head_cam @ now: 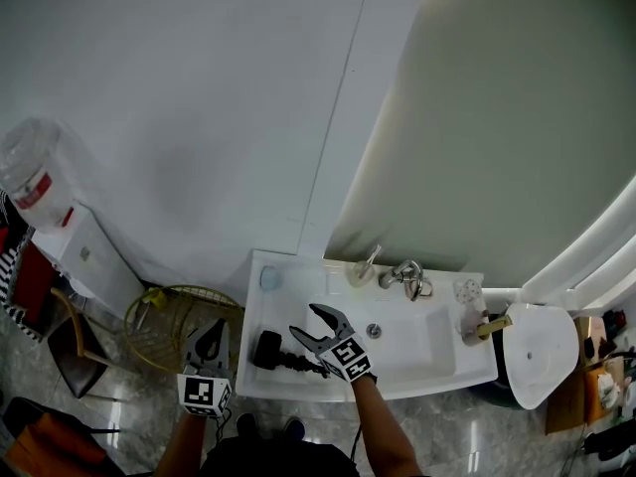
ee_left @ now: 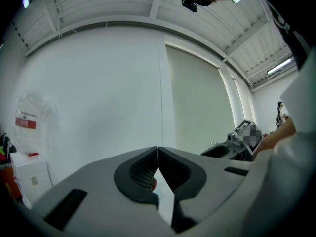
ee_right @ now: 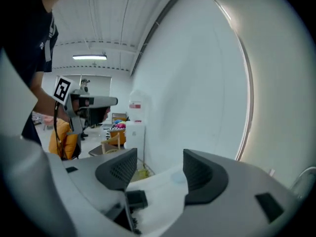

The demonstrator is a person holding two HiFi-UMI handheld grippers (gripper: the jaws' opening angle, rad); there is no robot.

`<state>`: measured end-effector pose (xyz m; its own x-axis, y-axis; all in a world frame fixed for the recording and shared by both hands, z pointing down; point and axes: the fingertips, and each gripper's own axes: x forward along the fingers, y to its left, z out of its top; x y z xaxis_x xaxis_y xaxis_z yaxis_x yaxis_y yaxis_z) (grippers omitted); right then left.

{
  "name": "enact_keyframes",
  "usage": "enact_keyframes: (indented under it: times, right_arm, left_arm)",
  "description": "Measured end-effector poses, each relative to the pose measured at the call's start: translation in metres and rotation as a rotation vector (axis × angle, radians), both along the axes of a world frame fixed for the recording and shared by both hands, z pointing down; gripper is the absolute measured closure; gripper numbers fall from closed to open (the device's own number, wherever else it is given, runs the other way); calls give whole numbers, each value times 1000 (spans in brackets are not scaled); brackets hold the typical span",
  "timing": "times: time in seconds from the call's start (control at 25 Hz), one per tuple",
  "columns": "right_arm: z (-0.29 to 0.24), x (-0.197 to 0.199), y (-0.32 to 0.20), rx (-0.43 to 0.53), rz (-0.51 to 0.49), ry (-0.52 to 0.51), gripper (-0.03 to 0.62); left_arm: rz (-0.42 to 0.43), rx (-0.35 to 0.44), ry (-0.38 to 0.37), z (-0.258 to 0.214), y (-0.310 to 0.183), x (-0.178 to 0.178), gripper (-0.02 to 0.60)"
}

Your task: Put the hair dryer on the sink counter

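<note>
The black hair dryer (head_cam: 269, 350) lies on the left end of the white sink counter (head_cam: 260, 308), its handle and cord pointing right. My right gripper (head_cam: 301, 318) hovers just above and to the right of it, open and holding nothing. In the right gripper view the jaws (ee_right: 159, 169) stand wide apart, with the dryer's dark body (ee_right: 137, 200) low between them on the counter (ee_right: 163, 186). My left gripper (head_cam: 213, 326) is off the counter's left edge, shut and empty; its fingertips (ee_left: 157, 169) meet against the bare wall.
On the counter are a basin with drain (head_cam: 374, 331), a faucet (head_cam: 405, 276), a blue dish (head_cam: 270, 279), a cup (head_cam: 360, 272) and a bottle (head_cam: 485, 328). A wire basket (head_cam: 171, 321) and water dispenser (head_cam: 45, 192) stand left; a toilet (head_cam: 542, 351) stands right.
</note>
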<state>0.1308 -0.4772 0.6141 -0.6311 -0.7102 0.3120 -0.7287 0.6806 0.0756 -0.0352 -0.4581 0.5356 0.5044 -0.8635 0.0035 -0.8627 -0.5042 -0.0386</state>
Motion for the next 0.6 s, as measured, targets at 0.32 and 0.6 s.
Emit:
enact_keyframes:
  times: [0.32,0.6]
  right_arm:
    - [-85,17,10,271,134,-114,293]
    - [-92,42,16,326,320,-213,295]
  left_arm:
    - [3,13,16,-7,-3,9,555]
    - [15,34,27,-14,-7,14,555]
